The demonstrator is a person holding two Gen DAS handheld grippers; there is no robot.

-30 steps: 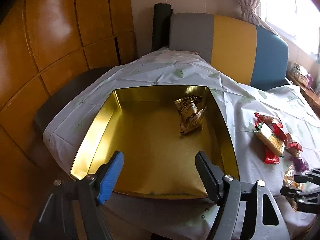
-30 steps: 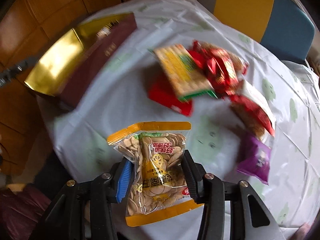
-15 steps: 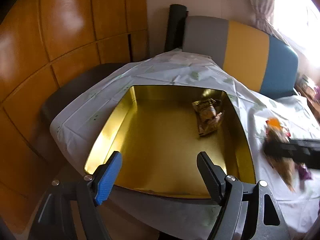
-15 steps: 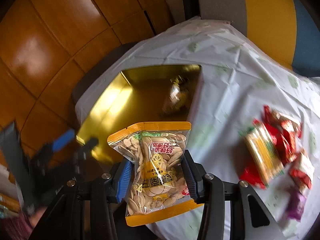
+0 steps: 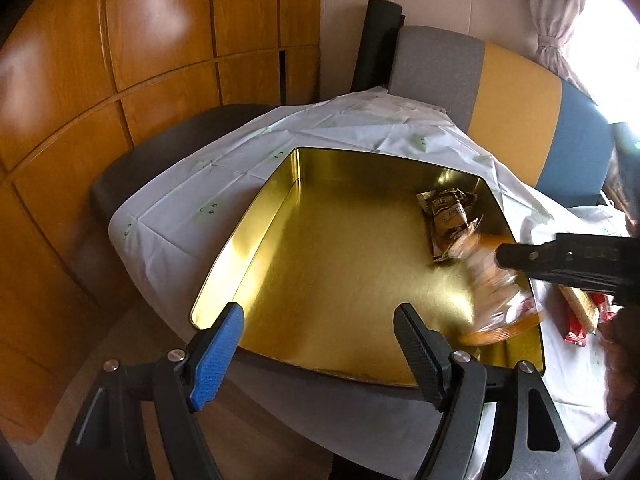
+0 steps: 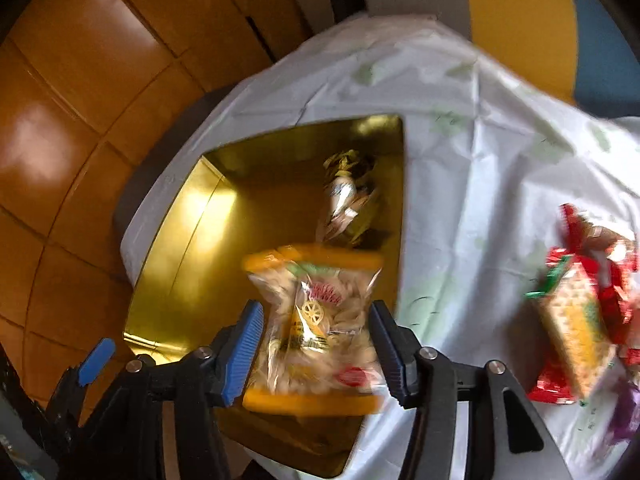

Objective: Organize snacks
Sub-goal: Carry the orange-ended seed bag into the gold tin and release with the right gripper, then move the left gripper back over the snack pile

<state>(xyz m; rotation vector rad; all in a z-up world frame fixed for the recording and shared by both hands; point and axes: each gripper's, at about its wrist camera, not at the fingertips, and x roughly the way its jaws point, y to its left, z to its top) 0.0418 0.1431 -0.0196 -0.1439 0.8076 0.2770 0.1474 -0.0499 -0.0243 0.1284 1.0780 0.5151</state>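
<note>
- Right gripper (image 6: 316, 344): jaws opening — the blurred clear orange-edged bag of pale seeds (image 6: 316, 320) lies between them, pads clear of it, above the gold-lined rectangular tin (image 6: 172, 248).
- Left gripper (image 5: 320, 332): jaws wide, empty, over the tin's near rim.
- Brown wrapped snack (image 5: 448, 216) — inside, far corner.

Daylight pours from a blown-out window (image 5: 608, 40) at upper right, throwing glare across the wooden wall panels (image 5: 152, 12) and the gold tin (image 5: 340, 264). Fisheye distortion bows the edges and darkens the corners. Motion blur smears the seed packet (image 6: 316, 328) and the snack pile (image 6: 580, 312) in the right wrist view.
</note>
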